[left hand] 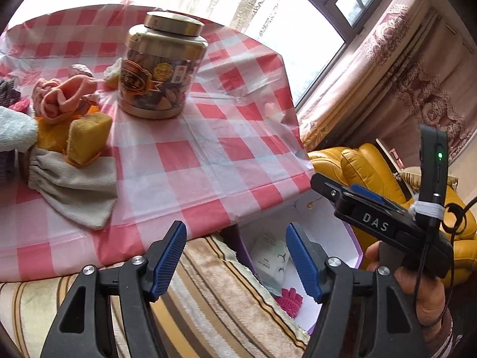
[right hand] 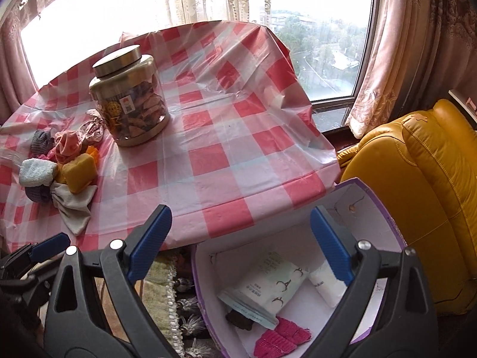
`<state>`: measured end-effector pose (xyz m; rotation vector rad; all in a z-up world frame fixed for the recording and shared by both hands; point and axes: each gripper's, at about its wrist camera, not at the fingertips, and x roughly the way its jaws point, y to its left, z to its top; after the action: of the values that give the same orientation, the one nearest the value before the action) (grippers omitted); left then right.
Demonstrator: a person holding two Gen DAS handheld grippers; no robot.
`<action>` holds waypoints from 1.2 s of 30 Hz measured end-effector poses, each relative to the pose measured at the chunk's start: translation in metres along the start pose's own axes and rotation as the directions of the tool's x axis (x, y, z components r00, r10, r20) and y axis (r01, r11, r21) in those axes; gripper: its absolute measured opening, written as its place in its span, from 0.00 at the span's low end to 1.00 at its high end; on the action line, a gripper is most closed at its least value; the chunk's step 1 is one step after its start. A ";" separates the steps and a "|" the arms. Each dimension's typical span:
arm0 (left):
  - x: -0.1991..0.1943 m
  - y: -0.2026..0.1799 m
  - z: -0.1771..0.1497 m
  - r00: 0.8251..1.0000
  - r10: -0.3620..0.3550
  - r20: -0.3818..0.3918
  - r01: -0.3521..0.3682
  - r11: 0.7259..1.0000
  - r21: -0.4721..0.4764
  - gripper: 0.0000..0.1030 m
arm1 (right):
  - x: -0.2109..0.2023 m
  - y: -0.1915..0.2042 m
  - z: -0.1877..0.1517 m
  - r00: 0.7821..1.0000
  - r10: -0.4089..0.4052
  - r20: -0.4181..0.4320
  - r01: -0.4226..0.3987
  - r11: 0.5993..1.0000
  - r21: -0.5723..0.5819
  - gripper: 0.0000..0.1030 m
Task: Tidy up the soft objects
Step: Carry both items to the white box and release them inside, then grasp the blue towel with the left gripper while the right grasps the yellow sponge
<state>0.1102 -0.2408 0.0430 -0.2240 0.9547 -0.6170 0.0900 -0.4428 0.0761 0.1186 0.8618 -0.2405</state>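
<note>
A heap of soft things [right hand: 59, 164] lies on the checked tablecloth [right hand: 208, 149], up and to the left of the right claw [right hand: 240, 244]. In it are a yellow sponge block [right hand: 79, 173], a crumpled salmon-pink cloth [right hand: 67, 146], a pale fluffy white roll [right hand: 37, 171], a grey gathered cloth [right hand: 74, 205] spread flat at the near edge, and a dark striped knit piece [right hand: 41, 141] at the far side. The pieces touch and overlap one another.

Just behind the heap stands a gold-lidded clear jar [right hand: 131, 98], upright.

Below the right claw, beside the table's edge, sits an open box with a purple rim [right hand: 384, 205]. Inside it lie a bright pink knit item [right hand: 280, 337], a pale packet with small printed figures [right hand: 268, 289] and a white roll [right hand: 326, 286]; the pink item rests at the near end, partly under the packet.

The right claw stands wide, nothing between its blue pads. The left claw [left hand: 235, 259] also gapes with nothing held, above the striped cover [left hand: 208, 298] beside the box; the heap is up and to its left. A yellow armchair [right hand: 417, 194] stands to the right of the box.
</note>
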 end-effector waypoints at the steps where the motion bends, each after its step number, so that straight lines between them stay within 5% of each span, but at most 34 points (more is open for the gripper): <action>1: -0.003 0.006 0.002 1.000 0.009 0.013 -0.009 1.000 -0.013 0.68 | 0.000 0.004 0.000 1.000 0.009 -0.003 -0.009 1.000 -0.009 0.92; 11: -0.046 0.073 0.020 0.975 0.156 0.156 -0.131 0.979 -0.156 0.67 | 0.003 0.050 -0.001 0.995 0.095 -0.014 -0.096 0.991 -0.090 0.92; 21: -0.087 0.145 0.036 0.916 0.316 0.245 -0.240 0.925 -0.295 0.62 | 0.016 0.096 0.005 0.982 0.185 -0.039 -0.188 0.973 -0.133 0.92; 30: -0.096 0.181 0.058 0.858 0.449 0.248 -0.372 0.877 -0.303 0.62 | 0.030 0.134 0.012 0.969 0.238 -0.062 -0.245 0.953 -0.178 0.92; 36: -0.079 0.197 0.075 0.842 0.504 0.192 -0.448 0.851 -0.274 0.63 | 0.044 0.159 0.021 0.961 0.266 -0.075 -0.276 0.941 -0.196 0.92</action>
<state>0.2158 -0.0421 0.0535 -0.2423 0.7824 -0.0121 0.1734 -0.3006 0.0571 0.0490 0.9020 0.1109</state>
